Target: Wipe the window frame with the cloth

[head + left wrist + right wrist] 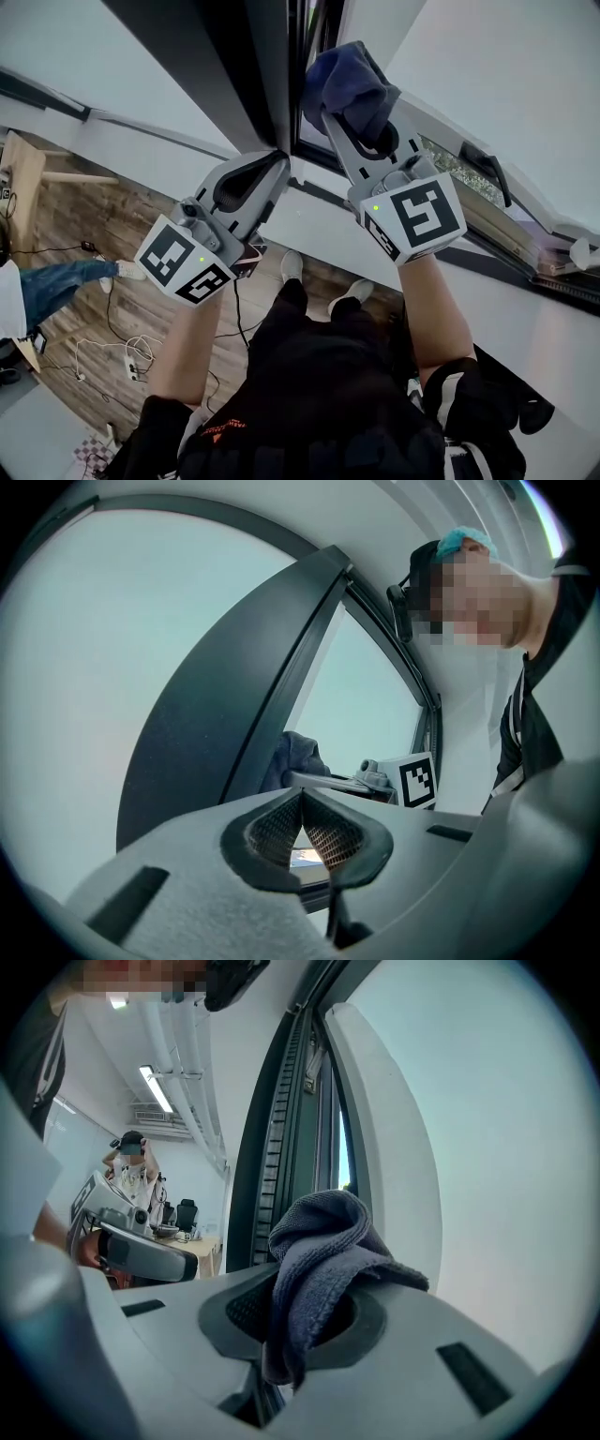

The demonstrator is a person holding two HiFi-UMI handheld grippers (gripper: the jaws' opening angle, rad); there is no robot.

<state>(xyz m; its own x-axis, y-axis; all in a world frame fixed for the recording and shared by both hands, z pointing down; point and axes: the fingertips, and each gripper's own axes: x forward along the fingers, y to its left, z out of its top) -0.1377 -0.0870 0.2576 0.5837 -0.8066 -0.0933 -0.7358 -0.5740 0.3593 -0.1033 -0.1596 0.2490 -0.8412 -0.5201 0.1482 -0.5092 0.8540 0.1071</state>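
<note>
While our right gripper (364,127) clamps the blue cloth (345,82) beside the dark window frame (267,66), our left gripper (274,167), clenched empty, points at that frame's near left part.

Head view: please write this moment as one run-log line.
right gripper: shut on cloth | cloth: by window frame | left gripper: shut, empty

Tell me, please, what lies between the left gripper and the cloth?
In the head view, the dark window frame stands between the left gripper and the cloth.
</note>
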